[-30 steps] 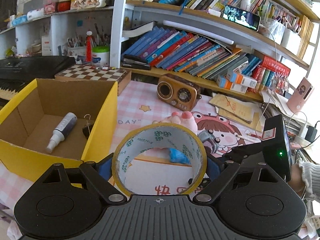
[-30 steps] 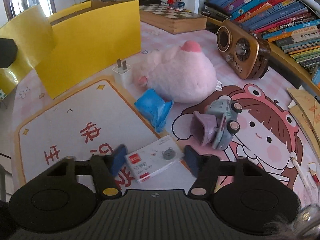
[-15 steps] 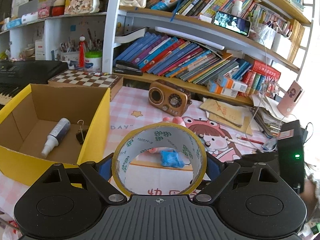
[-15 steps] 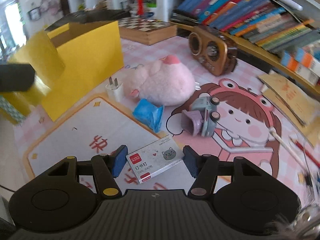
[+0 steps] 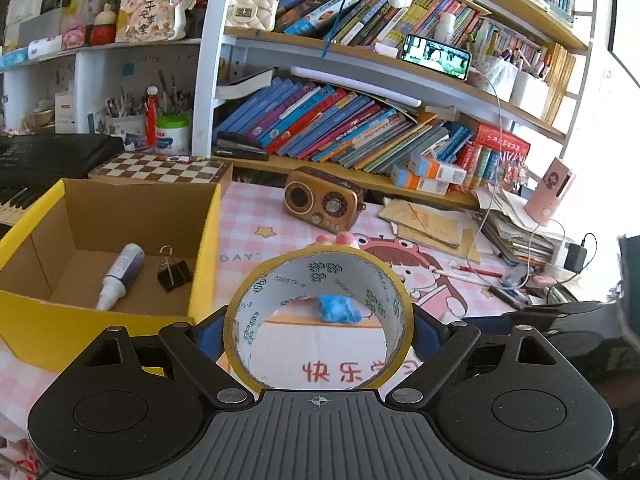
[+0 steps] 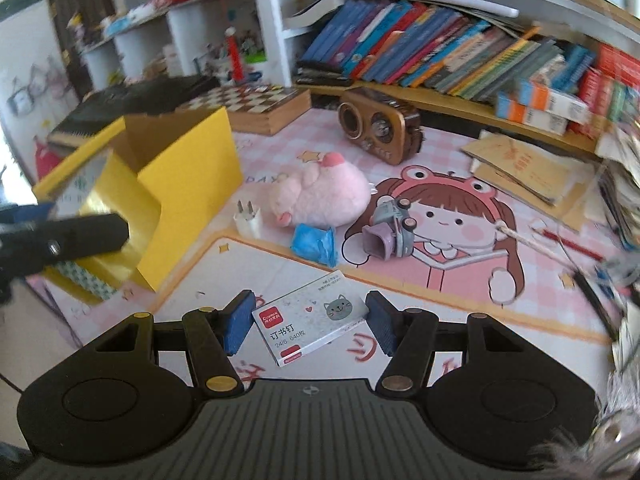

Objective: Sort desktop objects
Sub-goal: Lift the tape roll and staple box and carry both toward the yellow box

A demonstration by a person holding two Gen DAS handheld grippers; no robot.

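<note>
Left wrist view: the left tool (image 5: 318,330) grips a roll of yellow tape (image 5: 318,318) by its outer rim, one blue pad on each side, the roll standing on edge so that its printed inner face and open core face the camera. Only this view looks down into the open yellow box (image 5: 206,240), which lies ahead and to the left of the held roll; a small white-and-blue bottle (image 5: 120,276) and a black binder clip (image 5: 173,273) lie on the box floor, near each other but apart. Through the core a crumpled blue packet (image 5: 338,307) shows on the counter (image 5: 256,216), and behind it stand a brown radio (image 5: 323,203) and a shelf of leaning books (image 5: 340,128). Right wrist view: the right tool (image 6: 307,322) is spread wide, its blue pads flanking a flat staple box (image 6: 310,316) with a cat picture; the box lies at an angle between them, and whether either pad touches it cannot be told. This view alone shows the items on the cartoon mat (image 6: 460,256): a pink plush pig (image 6: 320,198), a white plug adapter (image 6: 248,220) just left of it, the blue packet (image 6: 316,242) touching the plush's front, and a small toy car (image 6: 390,226) to the right. The yellow box (image 6: 188,200) appears here only from outside, at left, with the black body of the left tool (image 6: 60,236) blurred at the frame edge.
</note>
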